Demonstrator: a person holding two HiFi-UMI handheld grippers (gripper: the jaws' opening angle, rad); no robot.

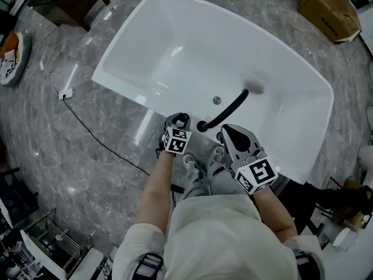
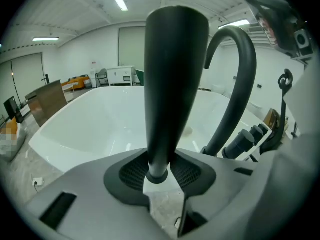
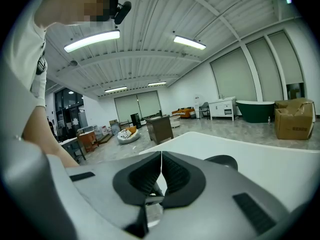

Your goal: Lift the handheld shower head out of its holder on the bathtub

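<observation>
- The handheld shower head (image 2: 175, 79) is black and cone-shaped. It stands upright, wide end up, at the near rim of the white bathtub (image 1: 192, 45).
- The left gripper view does not show whether its base sits in a holder.
- The left gripper (image 2: 159, 176) is closed on the narrow lower neck of the shower head, with 1 ribbed pad pressing on each side.
- The black curved spout (image 2: 239, 79) arches over the tub just beside the shower head. 2 dark tap knobs (image 2: 246, 141) stand at its foot.
- The right gripper (image 3: 161, 169) hangs near the spout, over the same rim. Its 2 jaws are pressed together with nothing between them.
- A cardboard box (image 1: 329, 10) lies on the grey marble floor (image 1: 87, 156), beyond the far corner of the tub.
</observation>
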